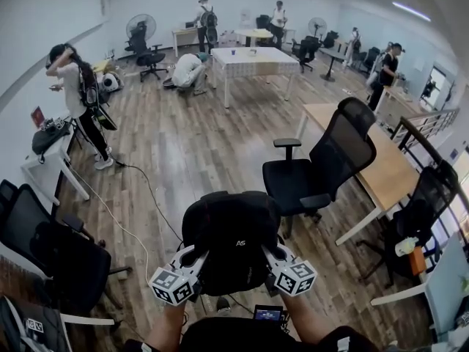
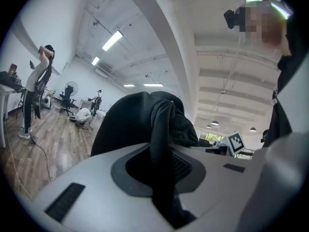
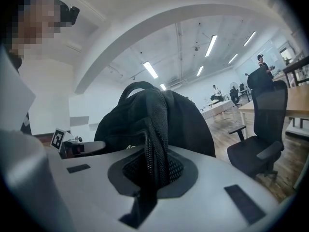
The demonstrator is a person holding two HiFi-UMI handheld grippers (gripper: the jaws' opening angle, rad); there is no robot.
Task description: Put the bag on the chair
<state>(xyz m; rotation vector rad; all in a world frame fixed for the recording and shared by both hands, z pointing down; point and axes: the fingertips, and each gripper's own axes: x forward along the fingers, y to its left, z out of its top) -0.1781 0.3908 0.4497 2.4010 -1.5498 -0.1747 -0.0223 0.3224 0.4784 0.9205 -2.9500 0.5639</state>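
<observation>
The black bag (image 1: 231, 229) hangs in the air between the two hand-held grippers, close in front of the person and above the wooden floor (image 1: 183, 138). It is not on the chair (image 1: 322, 169), which stands apart from it, further off and to the right, its seat bare. From the head view only the bag's rounded top and back show. Its underside and the floor beneath it are hidden, and the small pale letters on it are too small to read with confidence.

The left hand-held gripper (image 1: 193, 255) is clenched on a fold of the bag's black fabric. In the left gripper view the fold runs down through the narrow gap between the jaws and fills it, so the pads themselves cannot be seen. The right hand-held gripper (image 1: 272, 254) is clamped on a strip of black mesh with a zip edge at the bag's other side, the strip trailing out below the jaws.

The person's forearms are cut off at the bottom edge of the head view. A wooden table (image 1: 388, 169) stands just behind the chair. A thin cable (image 1: 150, 193) crosses the floor and disappears behind the bag.
</observation>
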